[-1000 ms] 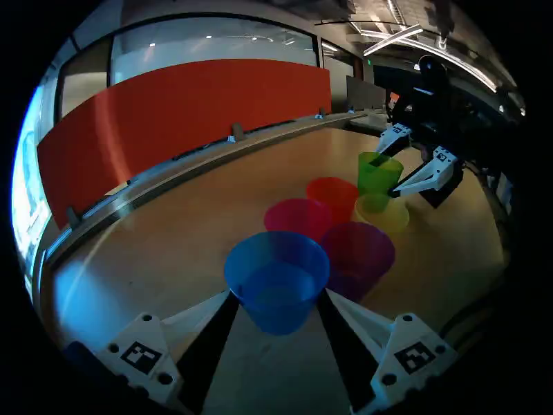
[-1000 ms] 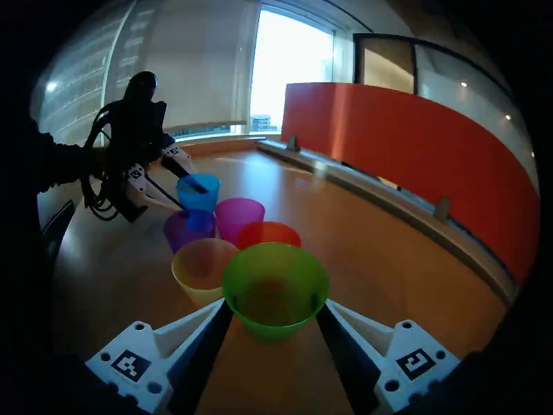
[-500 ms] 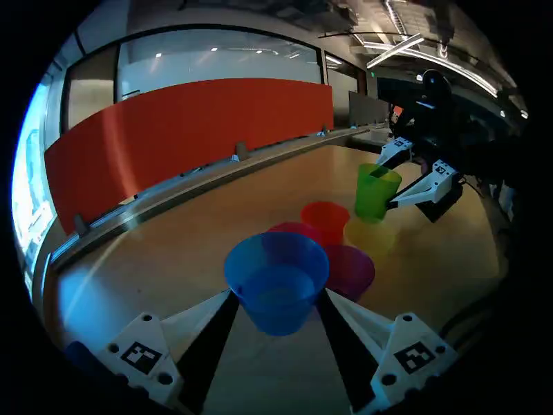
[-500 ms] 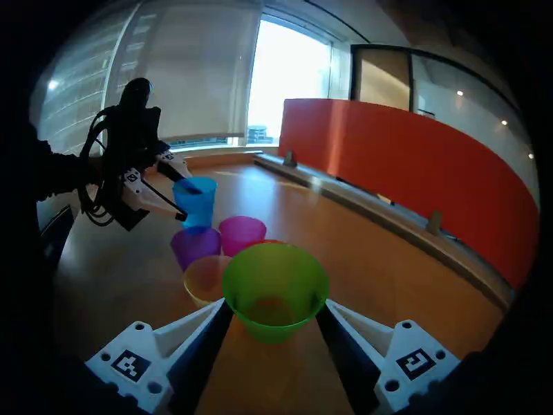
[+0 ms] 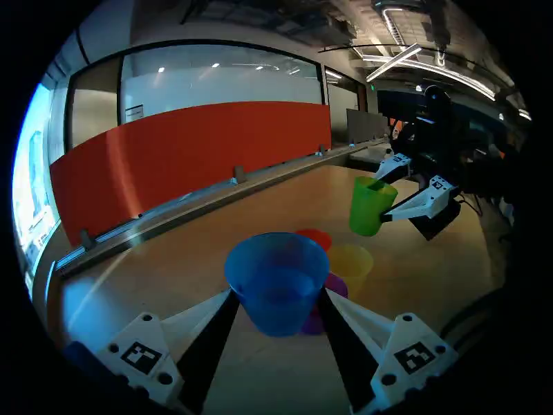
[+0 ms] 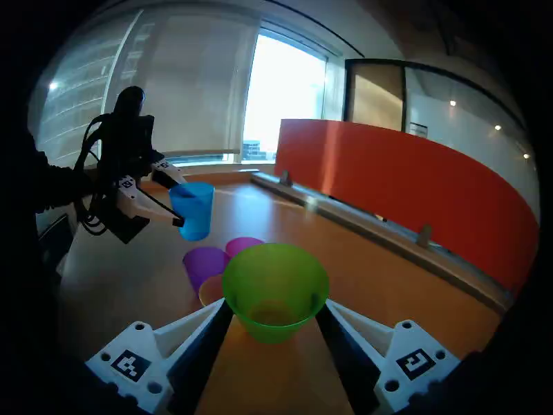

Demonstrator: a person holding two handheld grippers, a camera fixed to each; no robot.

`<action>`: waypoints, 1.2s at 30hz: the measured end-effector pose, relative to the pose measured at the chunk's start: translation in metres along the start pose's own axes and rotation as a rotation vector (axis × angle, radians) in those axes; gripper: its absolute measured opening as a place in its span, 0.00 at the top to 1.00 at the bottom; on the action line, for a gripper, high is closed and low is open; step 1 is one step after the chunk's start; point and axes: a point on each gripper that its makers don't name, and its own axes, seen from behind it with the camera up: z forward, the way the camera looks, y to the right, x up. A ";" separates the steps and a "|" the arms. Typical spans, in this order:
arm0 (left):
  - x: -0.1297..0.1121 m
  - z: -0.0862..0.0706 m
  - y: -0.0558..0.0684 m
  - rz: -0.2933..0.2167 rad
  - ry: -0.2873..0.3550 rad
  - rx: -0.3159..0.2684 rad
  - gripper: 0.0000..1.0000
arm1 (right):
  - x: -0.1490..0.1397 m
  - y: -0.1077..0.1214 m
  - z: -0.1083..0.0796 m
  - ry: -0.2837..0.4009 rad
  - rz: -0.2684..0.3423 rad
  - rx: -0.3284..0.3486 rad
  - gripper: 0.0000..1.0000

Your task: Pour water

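Left gripper (image 5: 276, 296) is clamped on a blue cup (image 5: 276, 283), one finger pressing on each side of it just under the rim. The cup is held upright, clear of the wooden table (image 5: 159, 277). It looks to have a little water in the bottom, though through the tinted plastic I cannot be sure.

Right gripper (image 6: 275, 306) grips a green cup (image 6: 275, 289) the same way, with both fingers tight against its sides. In the left gripper view this cup hangs in the air over the far part of the table, leaning slightly. I cannot tell whether it holds anything.

Below and between the two raised cups, a small cluster stands on the table. A red cup (image 5: 315, 237) and a yellow cup (image 5: 350, 261) are close together. A purple cup (image 6: 204, 263) and a pink cup (image 6: 243, 245) are just beside them.

In the right gripper view a dark sleeve (image 6: 59, 185) reaches in behind the left gripper. A long red partition (image 5: 193, 149) runs along the far edge of the table, and a bright window (image 6: 283, 104) glares beyond it.
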 end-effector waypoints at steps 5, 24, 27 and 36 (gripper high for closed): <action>0.011 -0.007 0.005 -0.001 0.027 0.006 0.21 | 0.003 -0.006 -0.005 0.016 0.008 -0.003 0.14; 0.038 -0.035 0.022 -0.023 0.122 0.017 0.21 | 0.013 -0.031 -0.019 0.044 0.013 0.009 0.14; 0.041 -0.039 0.024 -0.028 0.139 0.020 0.21 | 0.014 -0.034 -0.020 0.046 0.011 0.009 0.14; 0.048 -0.045 0.030 -0.052 0.186 0.018 0.21 | 0.016 -0.040 -0.023 0.045 0.001 0.015 0.14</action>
